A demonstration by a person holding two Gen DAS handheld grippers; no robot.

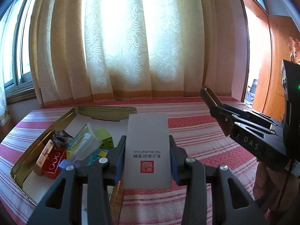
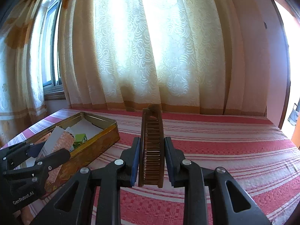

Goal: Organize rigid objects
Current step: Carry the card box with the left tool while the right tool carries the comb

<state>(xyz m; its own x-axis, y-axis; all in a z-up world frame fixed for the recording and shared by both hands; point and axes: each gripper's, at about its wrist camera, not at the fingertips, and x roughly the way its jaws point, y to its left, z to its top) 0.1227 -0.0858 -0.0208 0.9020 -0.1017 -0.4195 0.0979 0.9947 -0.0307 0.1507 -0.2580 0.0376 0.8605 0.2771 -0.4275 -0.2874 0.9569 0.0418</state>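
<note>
My left gripper point(image 1: 148, 150) is shut on a flat grey card box point(image 1: 148, 150) with a red seal, held above the near edge of a gold tin point(image 1: 61, 118). The tin holds a red brick point(image 1: 54, 163), a green brick point(image 1: 106, 138), a clear plastic case point(image 1: 84, 144) and a dark lump point(image 1: 61, 137). My right gripper point(image 2: 151, 155) is shut on a brown wooden comb point(image 2: 151, 146), teeth up, above the striped bed. The right gripper with the comb shows at the right of the left wrist view point(image 1: 217, 106). The left gripper shows at the lower left of the right wrist view point(image 2: 46, 150).
The tin point(image 2: 97, 142) sits on a bed with a red and white striped cover point(image 2: 225, 150). Cream curtains point(image 1: 131, 46) hang behind the bed, with a window at the left. A wooden door point(image 1: 277, 65) stands at the right.
</note>
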